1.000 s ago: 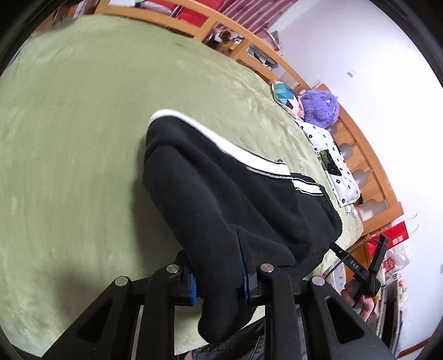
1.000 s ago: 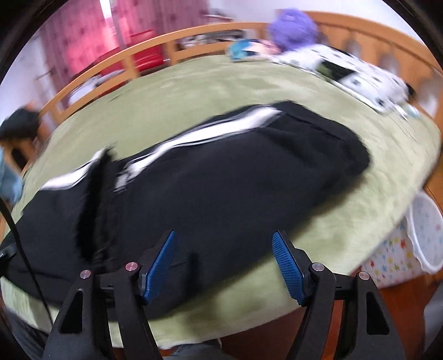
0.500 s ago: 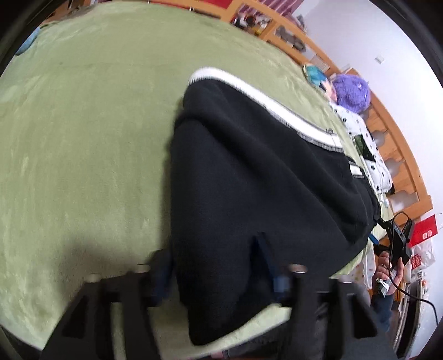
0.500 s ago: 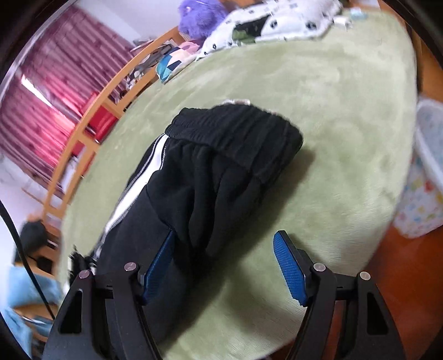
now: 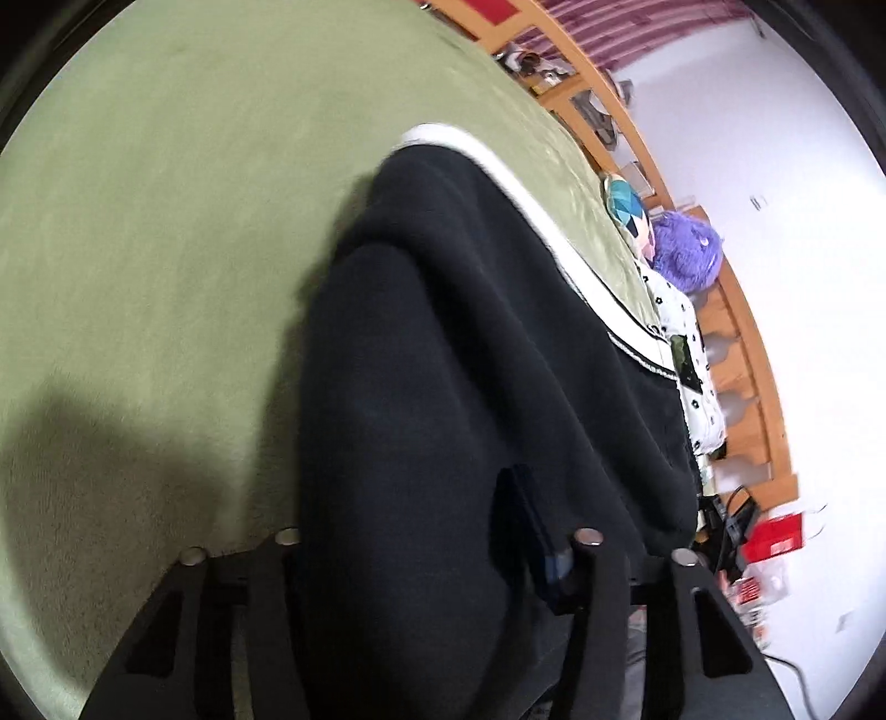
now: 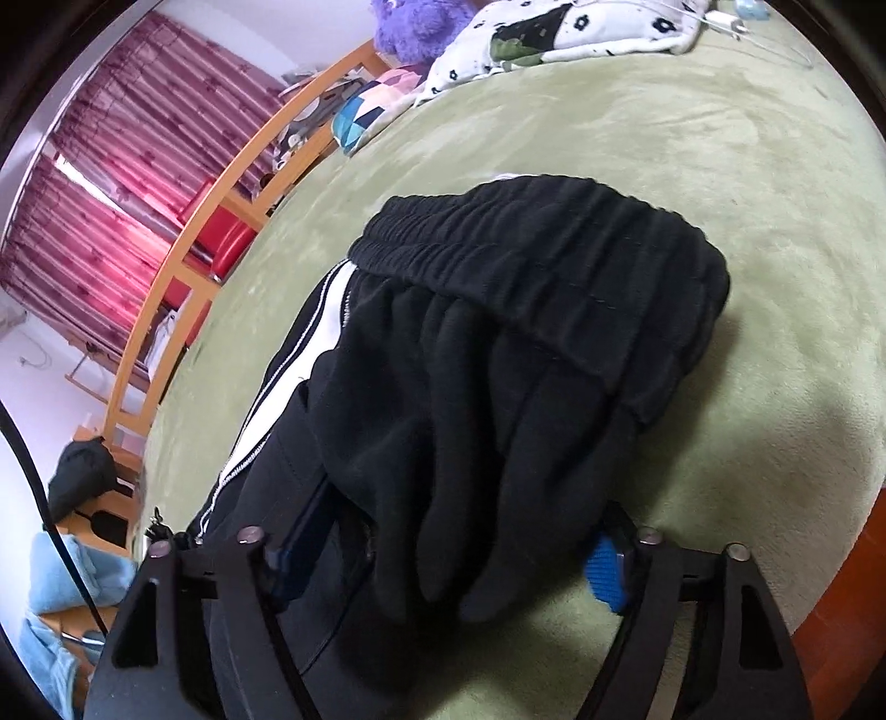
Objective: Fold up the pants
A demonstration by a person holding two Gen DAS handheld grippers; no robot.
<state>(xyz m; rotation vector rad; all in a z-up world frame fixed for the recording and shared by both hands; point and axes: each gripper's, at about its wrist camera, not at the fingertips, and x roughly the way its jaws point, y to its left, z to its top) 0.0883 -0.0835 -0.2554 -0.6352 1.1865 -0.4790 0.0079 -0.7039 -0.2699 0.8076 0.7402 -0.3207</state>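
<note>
Black pants with a white side stripe lie on a green blanket. In the left wrist view the leg end hangs between the fingers of my left gripper; the jaws stand wide with cloth between them, and the left pad is hidden by fabric. In the right wrist view the pants show their elastic waistband toward the far right. My right gripper is open and straddles bunched cloth just below the waistband, with its blue pads on either side.
A wooden bed rail runs along the far side. A purple plush, a patterned cushion and a white spotted cloth lie at the head end. Red curtains hang behind. Red items sit beyond the bed.
My left gripper's jaws have spread from clamping the leg end to wide apart. My right gripper has swung to the waistband end and moved in over the cloth.
</note>
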